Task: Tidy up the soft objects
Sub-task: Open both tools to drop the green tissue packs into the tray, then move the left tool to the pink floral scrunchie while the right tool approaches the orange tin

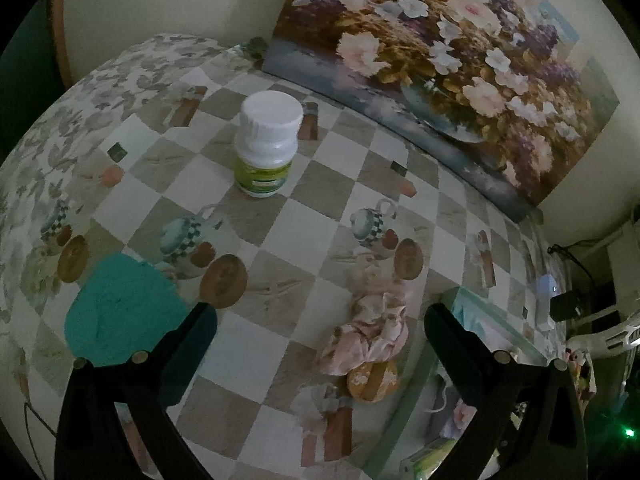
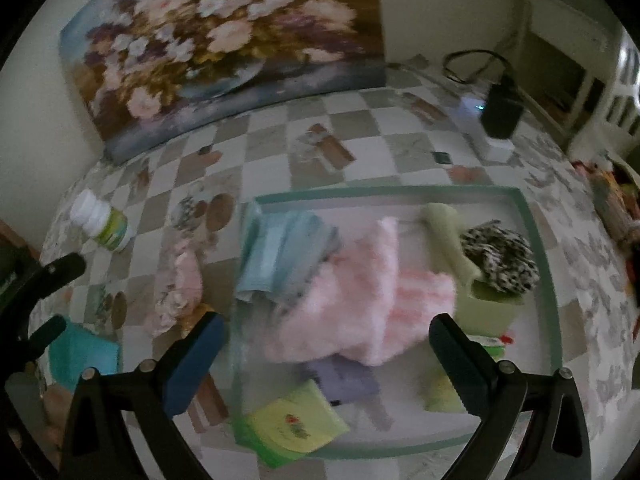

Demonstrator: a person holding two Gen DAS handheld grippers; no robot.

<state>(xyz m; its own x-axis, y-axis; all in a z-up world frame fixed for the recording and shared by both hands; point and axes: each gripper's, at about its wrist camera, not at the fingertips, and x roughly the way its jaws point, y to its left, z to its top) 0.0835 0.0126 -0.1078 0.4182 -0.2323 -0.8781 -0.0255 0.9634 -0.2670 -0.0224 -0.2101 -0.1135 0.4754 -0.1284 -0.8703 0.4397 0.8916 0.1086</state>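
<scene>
Standing upright on the checkered worktop (image 1: 288,236): a white-capped bottle (image 1: 267,144) with a green label. Leaning against the wall at the worktop's far edge: a large flower painting (image 1: 448,64). Sitting near the right far corner: a small white device (image 2: 476,120) glowing with a light, touching a black box (image 2: 501,110), cable trailing behind.

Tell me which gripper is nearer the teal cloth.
Left. The left gripper hangs open with its left finger right beside the teal cloth. The right gripper is open over the tray, with the cloth off to its left.
</scene>
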